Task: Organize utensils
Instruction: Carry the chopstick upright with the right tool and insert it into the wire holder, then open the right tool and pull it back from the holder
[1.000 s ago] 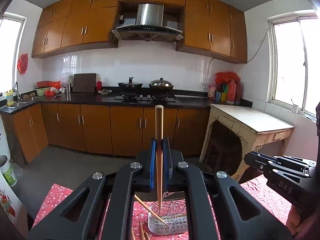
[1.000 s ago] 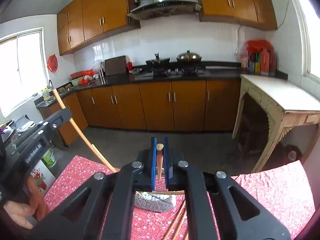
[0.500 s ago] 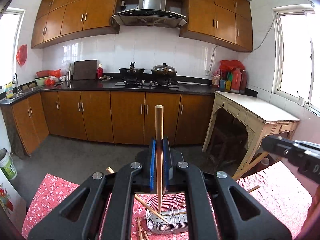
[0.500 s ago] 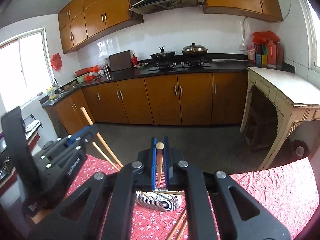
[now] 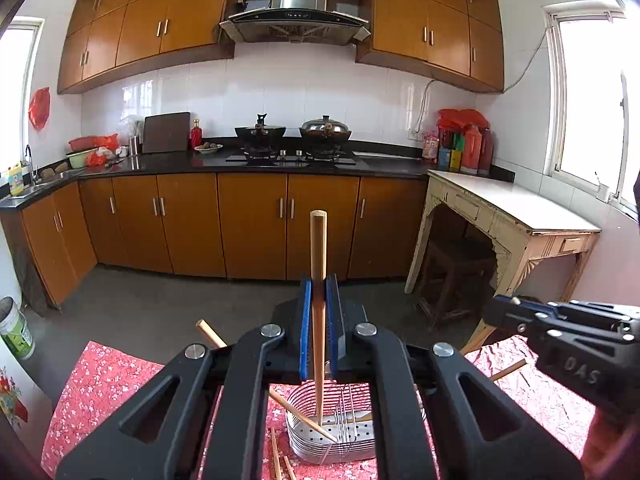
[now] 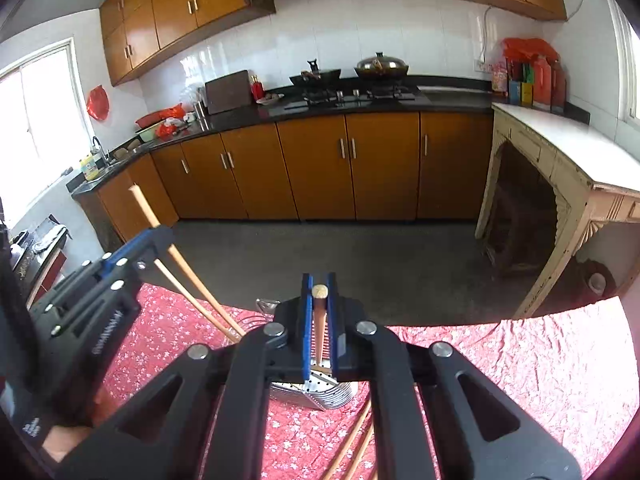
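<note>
My left gripper (image 5: 319, 292) is shut on a wooden chopstick (image 5: 318, 264) held upright, its lower tip inside the metal utensil basket (image 5: 332, 442) on the red floral cloth. Another chopstick (image 5: 288, 402) leans in the basket. My right gripper (image 6: 319, 292) is shut on a second chopstick (image 6: 319, 320), seen end-on, above the same basket (image 6: 316, 396). The left gripper (image 6: 132, 252) with its chopstick (image 6: 176, 256) shows at the left of the right wrist view. The right gripper (image 5: 516, 314) shows at the right of the left wrist view.
Loose chopsticks lie on the red cloth (image 6: 500, 364) beside the basket (image 6: 352, 444) and in the left wrist view (image 5: 276, 456). Brown kitchen cabinets (image 5: 256, 220) stand behind, a cream side table (image 5: 512, 208) at the right, a bucket (image 5: 14, 328) at the left.
Both grippers have come lower and closer to the basket, each still holding its chopstick. The left chopstick's tip now sits down inside the basket.
</note>
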Tool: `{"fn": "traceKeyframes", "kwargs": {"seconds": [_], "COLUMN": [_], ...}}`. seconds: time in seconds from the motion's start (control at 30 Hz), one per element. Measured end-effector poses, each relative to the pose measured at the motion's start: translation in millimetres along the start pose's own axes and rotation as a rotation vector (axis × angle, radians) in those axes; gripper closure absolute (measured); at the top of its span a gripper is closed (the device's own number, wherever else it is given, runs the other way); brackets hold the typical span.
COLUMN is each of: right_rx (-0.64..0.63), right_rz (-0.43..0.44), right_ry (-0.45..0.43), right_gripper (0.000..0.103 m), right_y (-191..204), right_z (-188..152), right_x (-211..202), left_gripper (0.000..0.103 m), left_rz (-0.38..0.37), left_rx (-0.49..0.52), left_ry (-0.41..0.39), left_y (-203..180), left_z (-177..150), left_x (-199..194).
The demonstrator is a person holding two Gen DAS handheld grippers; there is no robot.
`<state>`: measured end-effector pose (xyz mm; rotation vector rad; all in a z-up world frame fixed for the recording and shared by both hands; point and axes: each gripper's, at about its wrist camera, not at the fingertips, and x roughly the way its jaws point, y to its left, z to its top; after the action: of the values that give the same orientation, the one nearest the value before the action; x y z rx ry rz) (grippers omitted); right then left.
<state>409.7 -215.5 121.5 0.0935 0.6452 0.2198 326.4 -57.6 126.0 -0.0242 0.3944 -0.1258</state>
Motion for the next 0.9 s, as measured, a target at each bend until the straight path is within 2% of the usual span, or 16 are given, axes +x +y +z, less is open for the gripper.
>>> {"fn": "traceKeyframes", "kwargs": {"seconds": [0.07, 0.1, 0.17, 0.27, 0.33, 0.6, 0.8, 0.9], "right_rx": [0.010, 0.010, 0.008, 0.017, 0.021, 0.033, 0.045, 0.058], "right_rz": [-0.016, -0.022, -0.054, -0.069, -0.080, -0.122, -0.167, -0.191], "right_ry": [-0.003, -0.006, -0.028, -0.041, -0.052, -0.097, -0.130, -0.145], "right_gripper": [0.090, 0.079, 0.068, 0.067, 0.065, 0.054, 0.052, 0.050], "right_y": [-2.5, -3.6, -5.4, -8.9, -10.8, -12.9, -16.6, -22.8], "right_z": [-2.9, -4.3, -5.2, -6.5, -7.8, -15.8, -33.2, -48.9], "right_x": [3.0, 3.0, -0.5, -5.9, -10.9, -40.0, -66.4, -79.2], "left_gripper": [0.096, 0.095, 0.095, 0.085, 0.070, 0.066, 0.064, 0.058], "left_rz": [0.003, 0.010, 0.026, 0.043, 0.055, 0.093, 0.120, 0.130], "left_rx": [0.000, 0.003, 0.012, -0.002, -0.012, -0.020, -0.016, -0.013], "left_ry": [0.002, -0.006, -0.014, -0.018, -0.030, -0.042, -0.027, -0.020], "left_y": [2.0, 2.4, 3.3, 10.8, 15.8, 34.7, 50.9, 59.7], "left_z": [-0.5, -1.1, 0.1, 2.4, 2.9, -2.6, -19.8, -34.4], "left_x": [-0.9, -3.0, -6.0, -12.8, -19.1, -47.8, -72.7, -88.3]}}
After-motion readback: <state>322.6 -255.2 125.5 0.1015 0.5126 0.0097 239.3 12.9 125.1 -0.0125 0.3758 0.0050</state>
